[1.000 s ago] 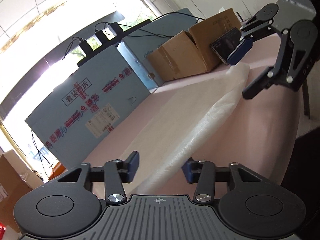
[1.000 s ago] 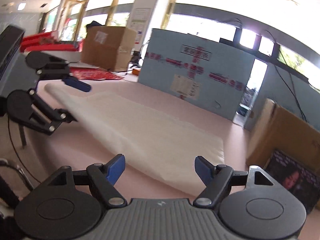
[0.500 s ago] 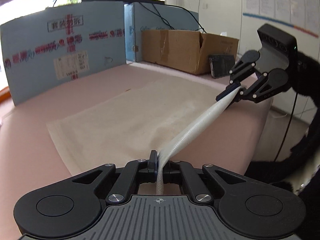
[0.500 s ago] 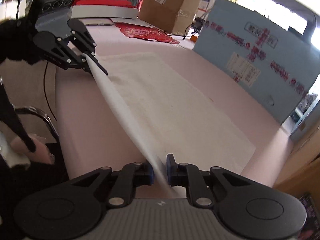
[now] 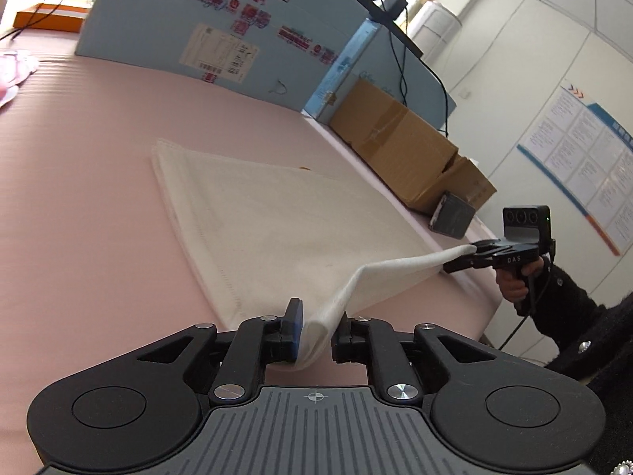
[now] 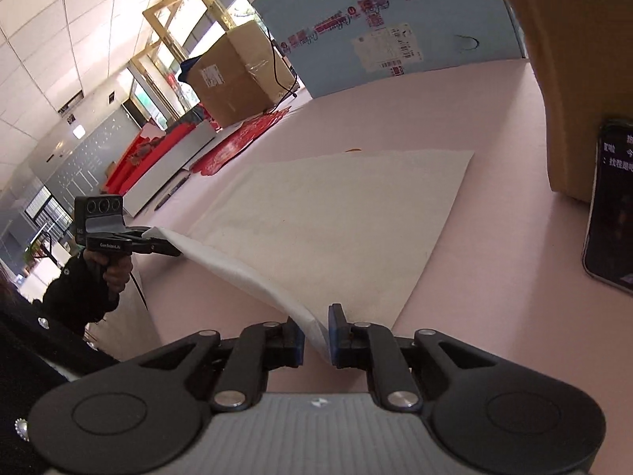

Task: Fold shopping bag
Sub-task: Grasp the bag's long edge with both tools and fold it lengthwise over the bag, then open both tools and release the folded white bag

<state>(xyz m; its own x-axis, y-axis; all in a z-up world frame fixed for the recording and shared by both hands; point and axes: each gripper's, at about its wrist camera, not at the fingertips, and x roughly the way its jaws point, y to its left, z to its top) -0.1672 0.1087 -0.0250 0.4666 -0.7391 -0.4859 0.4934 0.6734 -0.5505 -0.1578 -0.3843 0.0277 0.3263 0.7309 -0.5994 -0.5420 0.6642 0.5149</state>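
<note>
So right now I've got the white non-woven fabric shopping bag (image 5: 285,213) lying flat on the pink padded table (image 5: 79,198), with just its near edge lifted off the surface. The left gripper (image 5: 316,326) has that edge between its fingers (image 5: 294,326) at the near left corner, and those fingers are easing apart a bit, though the fabric still sits bunched between the blue pads and looks pinched. The right gripper (image 6: 316,334) is clamped on the same edge at the other corner, its fingers (image 6: 336,332) nearly together with the thin fabric squeezed between them.

The raised edge runs taut-ish from one gripper to the other as a long curled strip, while the far part of the bag stays flat on the table.

Behind it, along the far side, stands a big light blue board with red printed labels (image 5: 221,19). To the right there's a brown cardboard box (image 5: 399,146) with a dark phone (image 6: 611,206) leaning against it. From the right wrist view I can also see another large brown carton (image 6: 233,75) and some red paper sheets (image 6: 237,142) far off on the left.
</note>
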